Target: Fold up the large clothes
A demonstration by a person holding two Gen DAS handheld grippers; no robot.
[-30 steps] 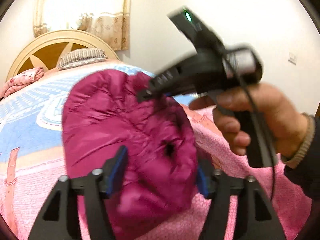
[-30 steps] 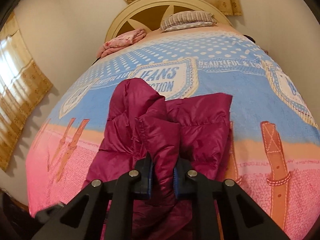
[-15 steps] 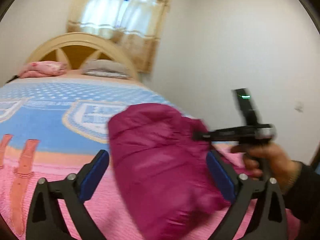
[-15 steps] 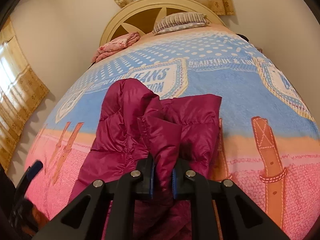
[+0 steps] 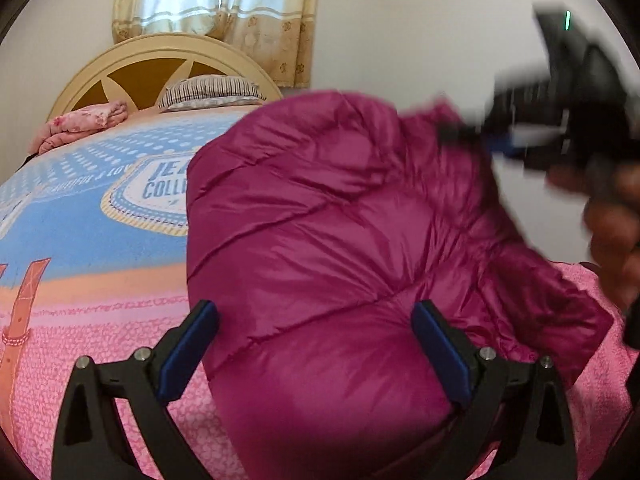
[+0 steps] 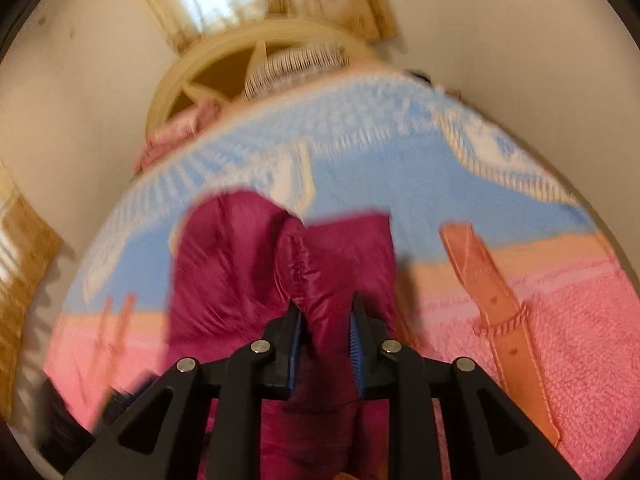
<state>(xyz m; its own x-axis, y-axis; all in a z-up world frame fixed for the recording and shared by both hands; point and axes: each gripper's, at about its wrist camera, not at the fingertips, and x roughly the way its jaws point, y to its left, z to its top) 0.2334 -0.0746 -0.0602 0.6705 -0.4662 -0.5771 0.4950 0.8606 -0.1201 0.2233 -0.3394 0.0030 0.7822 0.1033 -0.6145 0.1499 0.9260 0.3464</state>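
A magenta puffer jacket (image 5: 328, 248) lies bunched on the bed; it also shows in the right wrist view (image 6: 248, 272). My left gripper (image 5: 316, 344) is open, its blue pads either side of the jacket's near bulge without pinching it. My right gripper (image 6: 326, 344) is shut on a raised fold of the jacket and holds it up. In the left wrist view the right gripper (image 5: 472, 136) appears blurred at the upper right, gripping the jacket's far edge.
The bed has a blue, orange and pink printed blanket (image 5: 80, 232). A cream headboard (image 5: 160, 64), a striped pillow (image 5: 208, 92) and a folded pink quilt (image 5: 80, 124) are at the far end. Curtains (image 5: 216, 4) hang behind. A white wall is at the right.
The left gripper has opened and let go of the jacket, then drawn near its bulge. The right gripper, still shut on the fold, has lifted and moved; its view is blurred.
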